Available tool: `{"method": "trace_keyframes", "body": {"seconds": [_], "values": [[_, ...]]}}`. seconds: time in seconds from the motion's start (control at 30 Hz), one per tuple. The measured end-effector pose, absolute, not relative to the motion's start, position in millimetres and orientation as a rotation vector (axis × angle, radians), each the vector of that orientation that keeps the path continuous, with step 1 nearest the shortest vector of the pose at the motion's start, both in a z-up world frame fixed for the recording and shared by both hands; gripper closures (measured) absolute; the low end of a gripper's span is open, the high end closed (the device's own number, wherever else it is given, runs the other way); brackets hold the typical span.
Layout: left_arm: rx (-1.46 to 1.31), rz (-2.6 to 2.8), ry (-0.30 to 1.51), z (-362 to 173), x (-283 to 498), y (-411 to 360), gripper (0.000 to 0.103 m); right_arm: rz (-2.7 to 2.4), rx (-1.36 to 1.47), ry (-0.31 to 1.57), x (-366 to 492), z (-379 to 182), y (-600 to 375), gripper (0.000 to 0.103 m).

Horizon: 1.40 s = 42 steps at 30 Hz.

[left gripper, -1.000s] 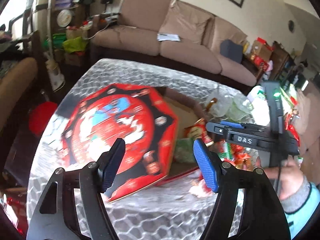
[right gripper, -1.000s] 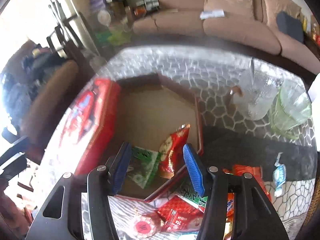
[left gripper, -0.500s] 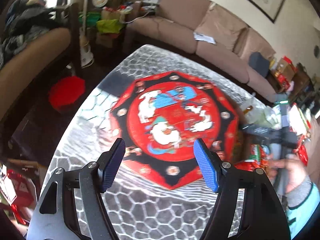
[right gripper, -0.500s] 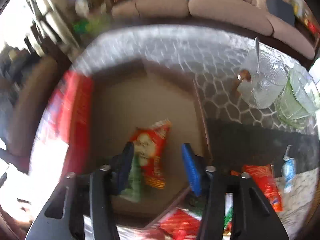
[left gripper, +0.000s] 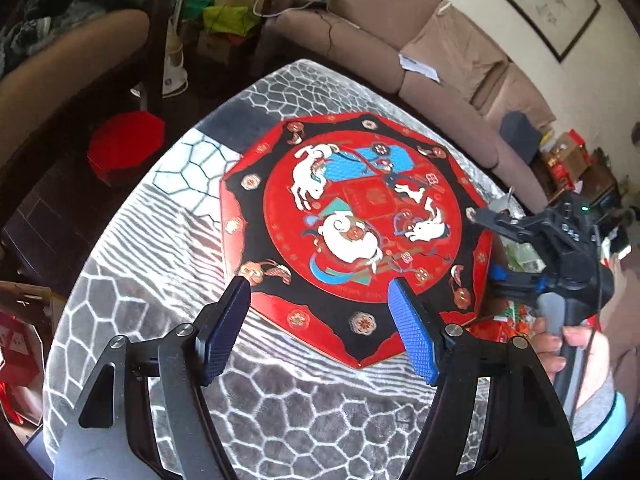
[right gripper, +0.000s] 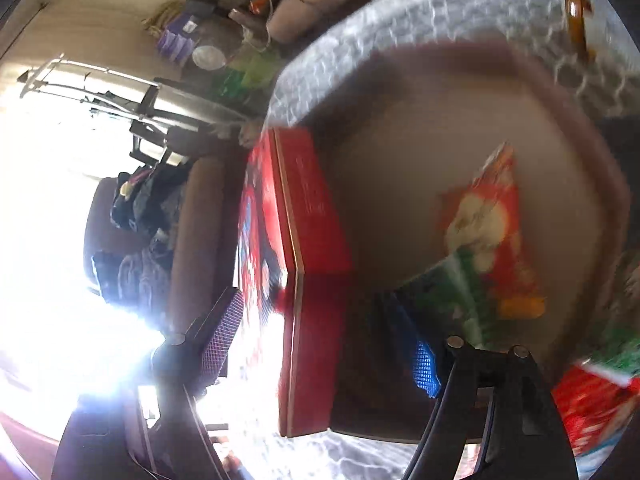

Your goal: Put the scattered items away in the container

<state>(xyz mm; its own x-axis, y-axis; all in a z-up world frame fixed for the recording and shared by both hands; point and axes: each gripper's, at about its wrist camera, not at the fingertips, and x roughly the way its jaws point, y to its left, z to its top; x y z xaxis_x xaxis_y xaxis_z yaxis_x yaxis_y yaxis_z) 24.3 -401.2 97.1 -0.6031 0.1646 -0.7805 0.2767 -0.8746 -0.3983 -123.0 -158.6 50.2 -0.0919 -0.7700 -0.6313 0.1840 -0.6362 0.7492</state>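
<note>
Red lacquered card fills my left view: the octagonal lid (left gripper: 356,236) lies flat on the honeycomb-patterned table cover (left gripper: 304,416), its near edge just ahead of my left gripper (left gripper: 320,336), whose jaws stand wide with nothing between them. My right gripper (right gripper: 320,344) straddles the red wall (right gripper: 312,280) of the open container (right gripper: 400,168), one pad outside, one inside; its jaws are closing, and through the blur I see the wall between them but no pad pressing on it. By my reckoning the task is only begun: a red snack packet (right gripper: 492,224) and a green packet (right gripper: 452,284) lie on the brown floor of the container, while more wrappers (right gripper: 592,412) lie outside near its rim, and in the left view red and green packets (left gripper: 508,320) sit on the table beside my right hand (left gripper: 560,344). The lid sits hard by the container, so room on that side is tight; bare cover lies open in front of my left fingers (left gripper: 224,336), with the table's edge and a drop to the floor off to the left. A glass with an amber handle (right gripper: 576,16) stands beyond the far rim.
</note>
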Motion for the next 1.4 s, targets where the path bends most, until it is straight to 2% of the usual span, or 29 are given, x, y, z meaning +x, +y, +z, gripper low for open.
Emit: {"method": "trace_keyframes", "body": {"seconds": [0.03, 0.2, 0.5, 0.63, 1.07, 1.23, 1.4], "values": [[1.368, -2.652, 0.756, 98.2, 25.0, -399.7, 0.034, -1.782, 1.490, -0.671, -120.8, 50.4, -162.0, 0.060], [1.362, -2.668, 0.697, 110.2, 30.6, -393.1, 0.034, -1.815, 1.473, -0.597, -104.0, 65.6, -175.4, 0.061], [1.306, -2.690, 0.648, 142.2, 51.2, -393.4, 0.034, -1.734, 1.456, -0.643, -45.5, 73.8, -177.4, 0.069], [1.279, -2.705, 0.649, 157.1, 66.6, -394.2, 0.033, -1.708, 1.427, -0.690, 6.9, 81.8, -175.7, 0.072], [1.341, -2.728, 0.487, 171.9, 100.8, -371.8, 0.031, -1.646, 1.446, -0.686, 139.1, 60.1, -116.7, 0.071], [1.412, -2.717, 0.433, 156.2, 105.4, -351.4, 0.031, -1.614, 1.534, -0.742, 169.3, 39.4, -59.0, 0.063], [1.519, -2.699, 0.370, 128.5, 109.1, -318.0, 0.031, -1.656, 1.618, -0.759, 172.9, 5.3, -36.4, 0.059]]}}
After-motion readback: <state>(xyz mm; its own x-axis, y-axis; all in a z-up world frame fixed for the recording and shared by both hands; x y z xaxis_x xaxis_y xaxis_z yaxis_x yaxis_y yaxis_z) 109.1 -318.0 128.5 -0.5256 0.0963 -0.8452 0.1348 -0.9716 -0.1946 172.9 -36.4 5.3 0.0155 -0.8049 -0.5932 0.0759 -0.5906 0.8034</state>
